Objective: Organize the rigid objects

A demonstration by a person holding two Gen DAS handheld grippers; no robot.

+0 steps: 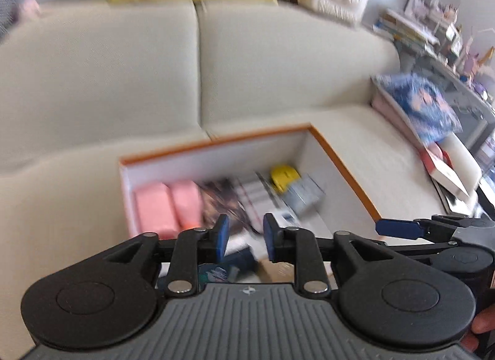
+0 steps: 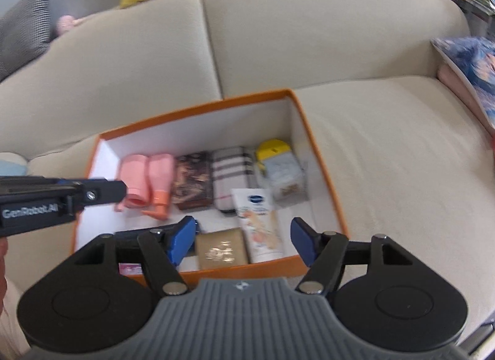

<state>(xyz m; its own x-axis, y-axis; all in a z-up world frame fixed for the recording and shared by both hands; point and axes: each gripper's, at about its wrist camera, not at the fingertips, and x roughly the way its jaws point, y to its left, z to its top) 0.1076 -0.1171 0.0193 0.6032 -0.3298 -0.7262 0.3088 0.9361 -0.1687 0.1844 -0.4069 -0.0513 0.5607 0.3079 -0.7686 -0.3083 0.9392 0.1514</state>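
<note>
Above the packed orange-rimmed cardboard box, the right gripper hangs spread and empty, the left gripper narrowly parted; a careless reach could jostle 2 pink bottles.

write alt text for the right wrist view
Open right tongs hover over an orange-rimmed cardboard box on a beige sofa, holding nothing. Inside lie two pink bottles, a plaid case and a white cream tube.
</note>
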